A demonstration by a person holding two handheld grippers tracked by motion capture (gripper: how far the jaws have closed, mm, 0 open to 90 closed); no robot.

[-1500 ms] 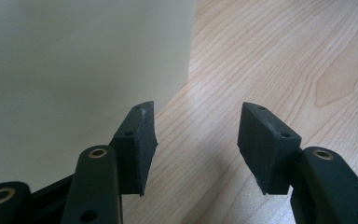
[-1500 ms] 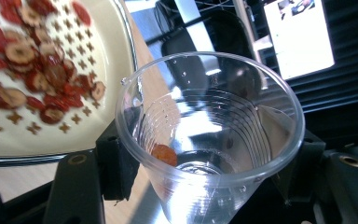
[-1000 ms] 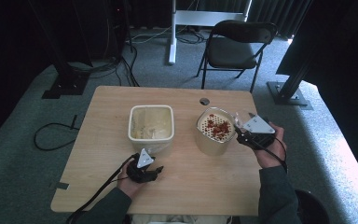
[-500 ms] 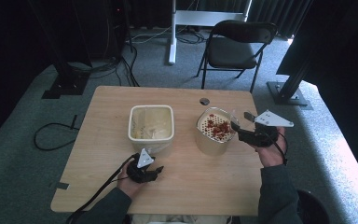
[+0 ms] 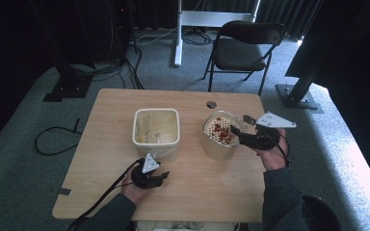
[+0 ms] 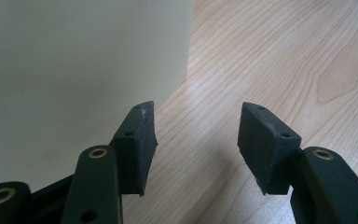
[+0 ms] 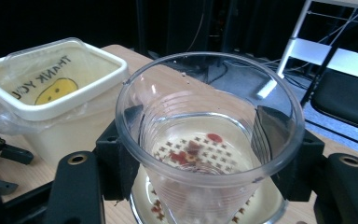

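Note:
My right gripper (image 5: pixel 239 134) (image 7: pixel 209 161) is shut on a clear plastic cup (image 5: pixel 236 127) (image 7: pixel 205 116), one jaw on each side of its wall. It holds the cup just above a cream perforated container (image 5: pixel 213 147) (image 7: pixel 142 205) with several red pieces on its holed floor. The cup looks empty. A cream square bin (image 5: pixel 156 112) (image 7: pixel 98 88) (image 6: pixel 74 70) lined with a printed plastic bag stands to the left of that container. My left gripper (image 5: pixel 160 177) (image 6: pixel 196 144) rests low on the wooden table (image 5: pixel 111 144), right by the bin's front wall, open with nothing between its jaws.
A round cable hole (image 5: pixel 211 104) sits near the table's far edge. A black folding chair (image 5: pixel 243 45) stands behind the table, and a dark round bin (image 5: pixel 320 214) is on the floor at the near right. Cables (image 5: pixel 53 139) trail off the left side.
My right gripper has turned slightly with the cup over the perforated container, its grey plate shifting to the right. The left gripper has stayed put.

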